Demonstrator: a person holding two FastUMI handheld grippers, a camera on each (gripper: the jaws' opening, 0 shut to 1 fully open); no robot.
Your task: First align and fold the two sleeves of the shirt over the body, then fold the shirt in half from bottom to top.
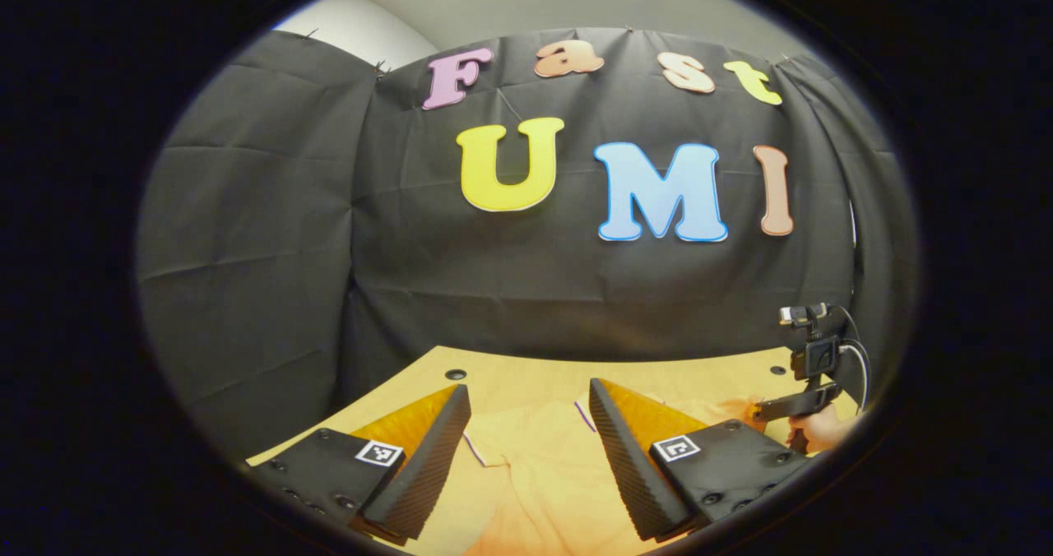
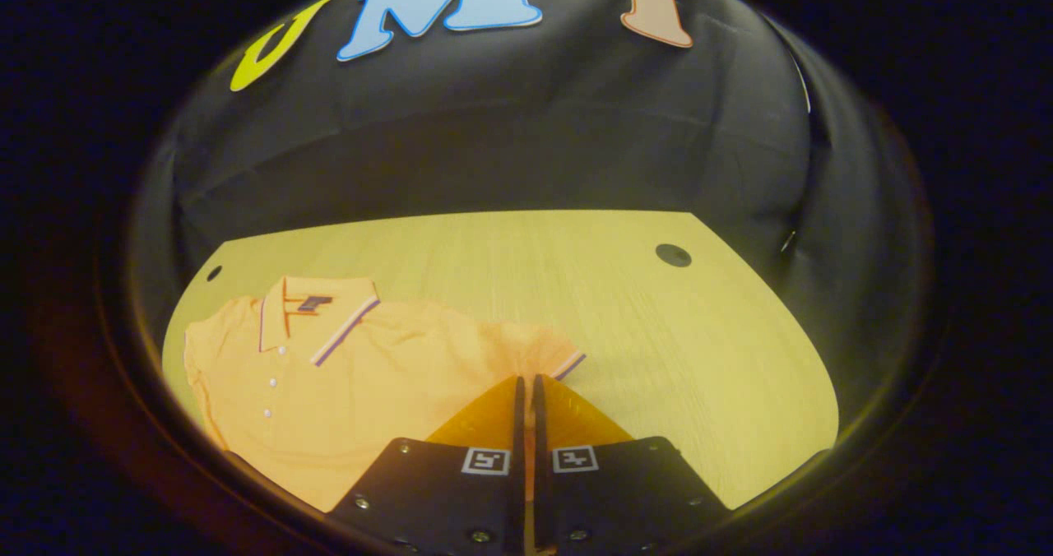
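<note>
Shirt first: an orange short-sleeved polo shirt with a striped collar and a white-buttoned placket lies flat on the light wooden table. In the right gripper view it covers the table's left part, its collar pointing toward the far edge near the far left corner, where a small dark hole sits in the wood. Its body runs down to the near edge at the lower left. One sleeve, ending in a striped cuff, reaches rightward toward the middle of the table. The right gripper has its two fingers pressed together with only a thin slit between them, their tips at that sleeve just beside the cuff; whether cloth is caught between them cannot be told. To the right of the fingers the table is bare wood up to a second dark hole near the far right corner.

In the left gripper view the left gripper hangs above the shirt with its fingers spread wide apart, holding nothing; orange fabric with a thin striped edge lies between and below them. Farther right, near the table's right edge, the right gripper shows with a person's hand behind it, low over the orange fabric.
</note>
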